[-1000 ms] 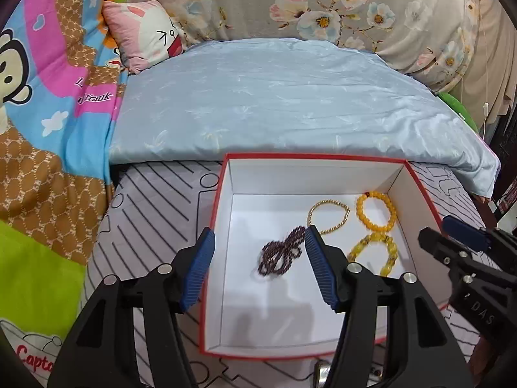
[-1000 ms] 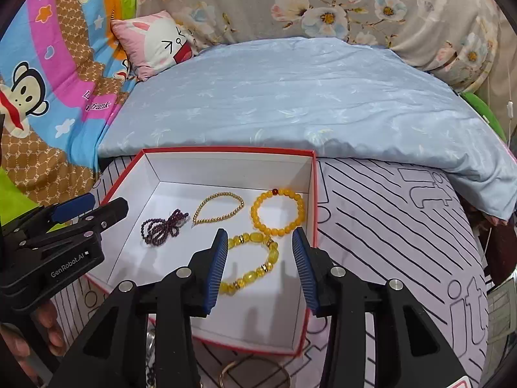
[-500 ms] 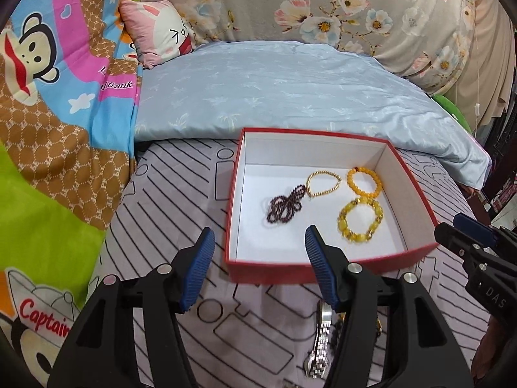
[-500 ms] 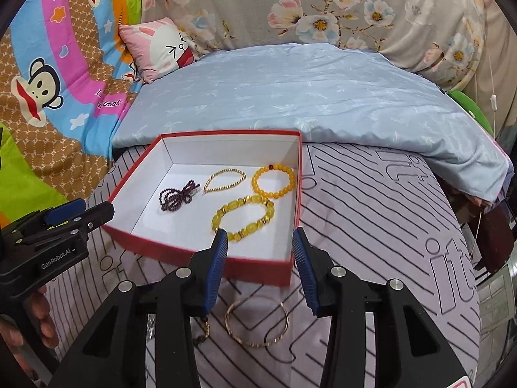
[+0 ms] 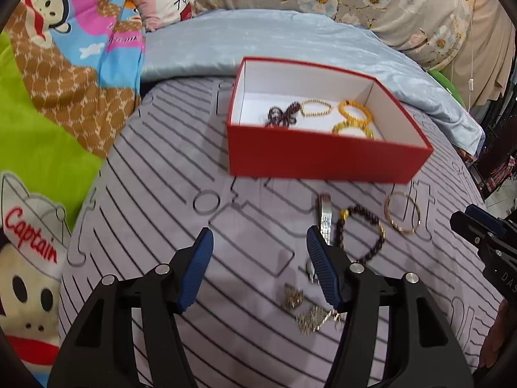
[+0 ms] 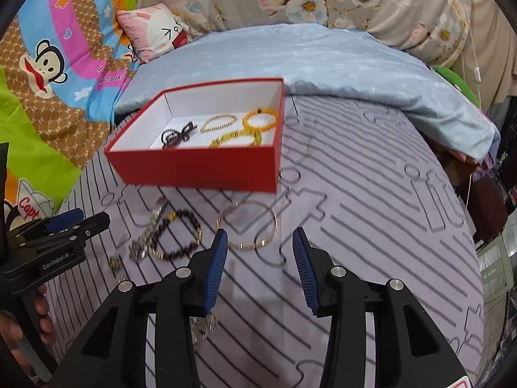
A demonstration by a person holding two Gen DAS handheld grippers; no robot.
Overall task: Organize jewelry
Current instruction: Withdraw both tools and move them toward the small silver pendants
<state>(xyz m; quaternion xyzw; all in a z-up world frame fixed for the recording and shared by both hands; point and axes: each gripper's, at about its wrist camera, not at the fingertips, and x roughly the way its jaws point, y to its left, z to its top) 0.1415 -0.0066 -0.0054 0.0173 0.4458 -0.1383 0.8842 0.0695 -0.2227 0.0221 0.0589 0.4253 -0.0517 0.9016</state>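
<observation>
The thin gold bangle (image 6: 247,225) lies flat on the bed, just ahead of the right hand-held gripper (image 6: 258,266), nearer it than the left hand-held gripper (image 5: 258,266). Both hang apart and empty, short of the red box (image 6: 194,168).

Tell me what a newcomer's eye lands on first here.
The red box on the striped sheet, with yellow bracelets inside. In front of it lie loose pieces: a gold bangle and a dark bead bracelet. Both grippers, left and right, hover open above them.
</observation>
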